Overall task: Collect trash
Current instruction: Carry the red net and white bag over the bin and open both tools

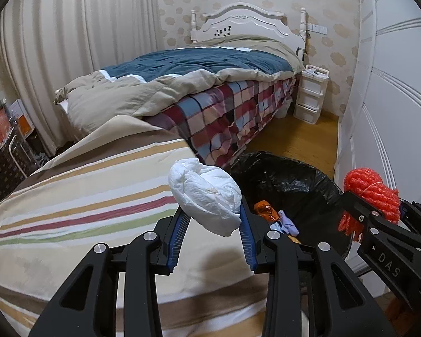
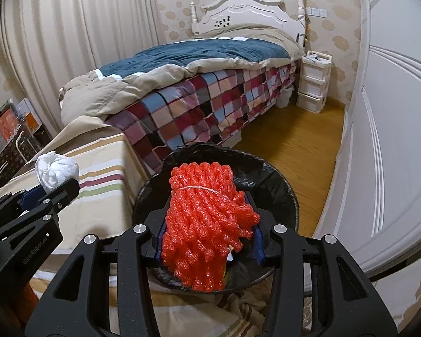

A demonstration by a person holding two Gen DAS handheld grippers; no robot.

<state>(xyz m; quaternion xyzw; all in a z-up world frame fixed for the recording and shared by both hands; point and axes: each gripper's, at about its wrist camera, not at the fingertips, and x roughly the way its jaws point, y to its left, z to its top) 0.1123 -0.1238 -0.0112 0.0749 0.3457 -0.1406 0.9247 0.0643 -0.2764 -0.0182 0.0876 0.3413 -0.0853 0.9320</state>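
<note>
Left tool (image 1: pixel 213 219): its blue-padded fingers (image 1: pixel 179 224) pinch a crumpled white tissue wad (image 1: pixel 206 196), held in the air above the edge of the striped cloth (image 1: pixel 84 196) that covers the near surface. In the right wrist view the same wad (image 2: pixel 56 172) shows at the tip of the left tool (image 2: pixel 52 189), over the striped cloth (image 2: pixel 103 179).

Right tool (image 2: pixel 210 221): its fingers grip a bundle of orange-red foam netting (image 2: pixel 207 219), tied round the middle with a pale band, held directly above the trash bin (image 2: pixel 280 185). From the left wrist view the bundle (image 1: pixel 374 193) pokes out past the right tool (image 1: pixel 370 210), at the bin's far right side.

Trash bin (image 1: pixel 294 179): lined with a black bag, standing on the wooden floor (image 2: pixel 303 137) between the striped surface and the white wardrobe doors (image 2: pixel 393 140). Inside lie an orange wrapper (image 1: pixel 265 210) and a bluish scrap (image 1: pixel 287 226).

Behind: a bed (image 1: pixel 205 84) with a checked blanket, a blue-and-beige duvet and a white headboard; a white drawer unit (image 1: pixel 310 92) stands beside it.
</note>
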